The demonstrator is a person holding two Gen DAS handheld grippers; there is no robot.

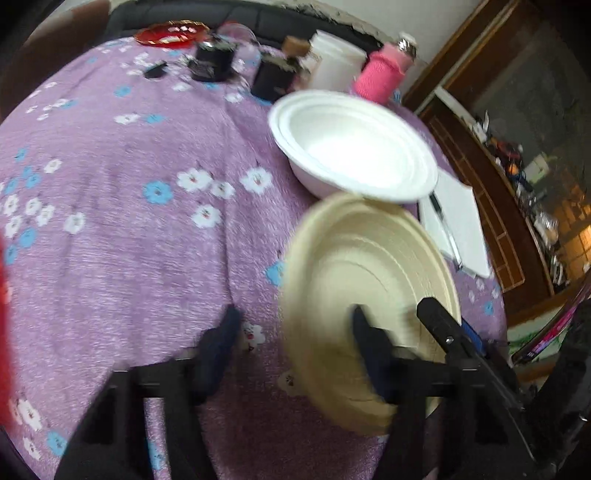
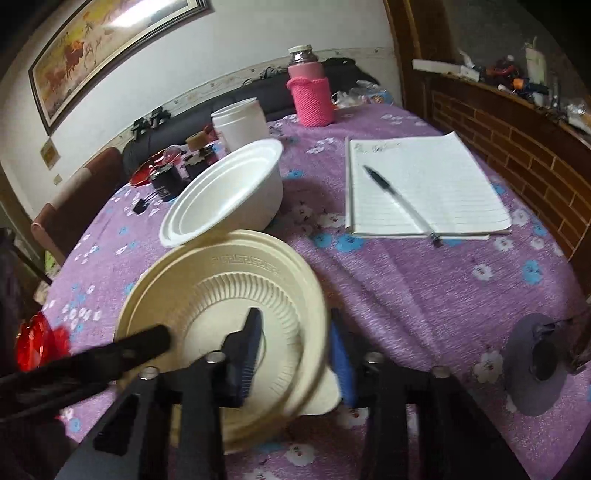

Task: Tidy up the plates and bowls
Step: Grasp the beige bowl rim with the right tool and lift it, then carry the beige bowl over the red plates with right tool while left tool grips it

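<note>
A stack of cream ribbed plates (image 2: 229, 277) lies tilted on the purple flowered tablecloth (image 2: 406, 295), blurred in the left wrist view (image 1: 369, 258). My right gripper (image 2: 295, 350) is shut on the stack's right rim, with one finger inside and the blue pad outside. One of its fingers (image 1: 436, 317) shows over that rim. My left gripper (image 1: 295, 336) stands open at the stack's left edge. Its right finger is over the plate and its left finger rests on the cloth, apart from the rim. Nested white bowls (image 2: 229, 192) (image 1: 351, 147) stand just behind the plates.
A lined notebook (image 2: 443, 177) with a pen (image 2: 399, 199) lies at the right. A pink-sleeved flask (image 2: 312, 99), a white jar (image 2: 240, 125), small black jars (image 1: 214, 59) and a red dish (image 1: 170, 33) crowd the far side. A grey disc-shaped object (image 2: 535, 362) sits near right.
</note>
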